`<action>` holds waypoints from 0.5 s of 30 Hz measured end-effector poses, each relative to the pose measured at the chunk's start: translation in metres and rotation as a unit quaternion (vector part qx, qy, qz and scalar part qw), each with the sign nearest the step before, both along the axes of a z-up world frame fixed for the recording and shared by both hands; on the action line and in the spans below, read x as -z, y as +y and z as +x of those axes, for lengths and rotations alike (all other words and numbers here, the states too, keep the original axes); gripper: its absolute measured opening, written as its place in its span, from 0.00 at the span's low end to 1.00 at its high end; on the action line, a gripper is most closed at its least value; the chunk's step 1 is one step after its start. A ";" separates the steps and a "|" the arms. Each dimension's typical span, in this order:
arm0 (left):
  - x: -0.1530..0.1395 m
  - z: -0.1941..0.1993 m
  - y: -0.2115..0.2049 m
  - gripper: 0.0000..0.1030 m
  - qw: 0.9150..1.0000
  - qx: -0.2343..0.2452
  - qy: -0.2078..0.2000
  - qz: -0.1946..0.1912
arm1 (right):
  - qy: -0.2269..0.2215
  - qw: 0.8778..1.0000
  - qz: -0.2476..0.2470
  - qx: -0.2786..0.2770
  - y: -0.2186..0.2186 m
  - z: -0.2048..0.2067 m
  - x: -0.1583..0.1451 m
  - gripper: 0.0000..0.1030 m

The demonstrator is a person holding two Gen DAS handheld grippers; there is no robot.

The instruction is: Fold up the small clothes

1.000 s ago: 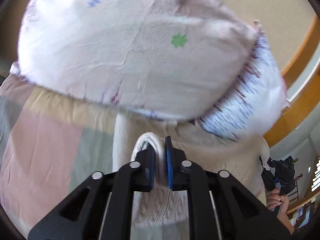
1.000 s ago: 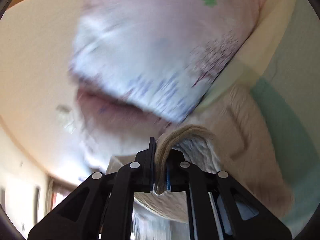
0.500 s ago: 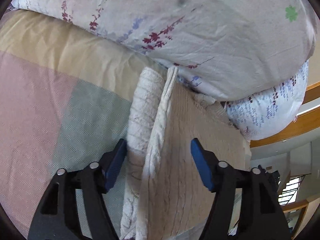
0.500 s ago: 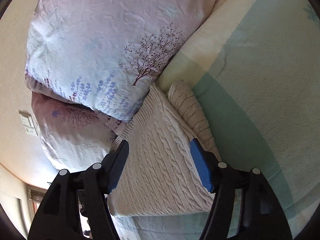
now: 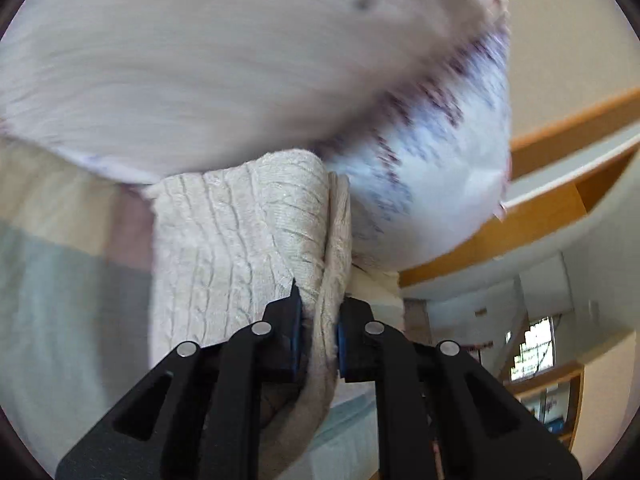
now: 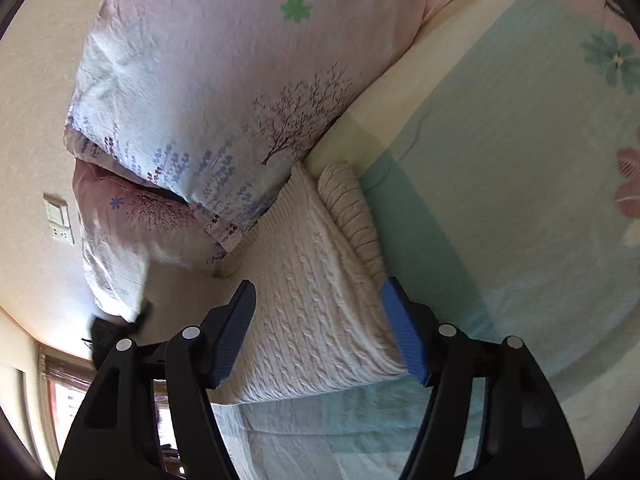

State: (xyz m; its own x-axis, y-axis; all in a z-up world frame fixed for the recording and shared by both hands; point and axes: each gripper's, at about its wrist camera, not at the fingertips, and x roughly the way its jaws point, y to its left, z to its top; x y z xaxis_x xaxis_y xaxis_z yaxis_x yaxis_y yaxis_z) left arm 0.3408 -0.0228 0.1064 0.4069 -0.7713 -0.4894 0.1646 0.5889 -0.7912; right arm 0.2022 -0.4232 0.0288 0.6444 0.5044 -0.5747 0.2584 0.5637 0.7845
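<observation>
A cream cable-knit sweater [image 6: 316,300] lies folded on the bed sheet, its far end against the pillows, with a ribbed sleeve or cuff [image 6: 352,208] along its right side. My right gripper [image 6: 320,332] is open, its blue pads on either side of the sweater's near part, holding nothing. In the left wrist view my left gripper [image 5: 319,336] is shut on an edge of the same sweater [image 5: 240,236], which rises in front of it as a fold. That view is blurred by motion.
Two floral pillows [image 6: 224,92] are stacked at the head of the bed, one [image 5: 432,184] close behind the sweater. The pastel checked sheet [image 6: 500,184] spreads to the right. A wall with a switch plate [image 6: 58,220] and wooden trim [image 5: 560,132] lie beyond.
Half a second ago both grippers were open over the flat sweater. Now my left gripper has shut on the sweater's edge and is lifting it. My right gripper stays open, nearly still.
</observation>
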 end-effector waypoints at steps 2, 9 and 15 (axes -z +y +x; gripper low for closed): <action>-0.005 0.014 -0.068 0.14 0.999 0.045 -0.003 -0.023 | -0.003 1.000 -0.008 0.010 -0.012 -0.001 -0.003 0.65; 0.031 0.019 -0.111 0.69 0.980 0.061 0.065 -0.176 | 0.004 1.000 -0.014 0.022 -0.047 0.014 -0.009 0.86; 0.063 0.001 -0.035 0.82 0.994 -0.019 0.086 0.066 | 0.041 0.997 0.040 -0.048 -0.043 0.068 0.007 0.96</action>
State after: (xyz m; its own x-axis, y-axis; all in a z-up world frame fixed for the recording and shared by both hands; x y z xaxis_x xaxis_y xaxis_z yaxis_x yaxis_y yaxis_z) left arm 0.3421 -0.0576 0.0434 0.3359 -0.6808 -0.6509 0.0081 0.6931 -0.7208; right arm 0.2704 -0.4664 0.0219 0.5430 0.6082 -0.5790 0.2711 0.5256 0.8064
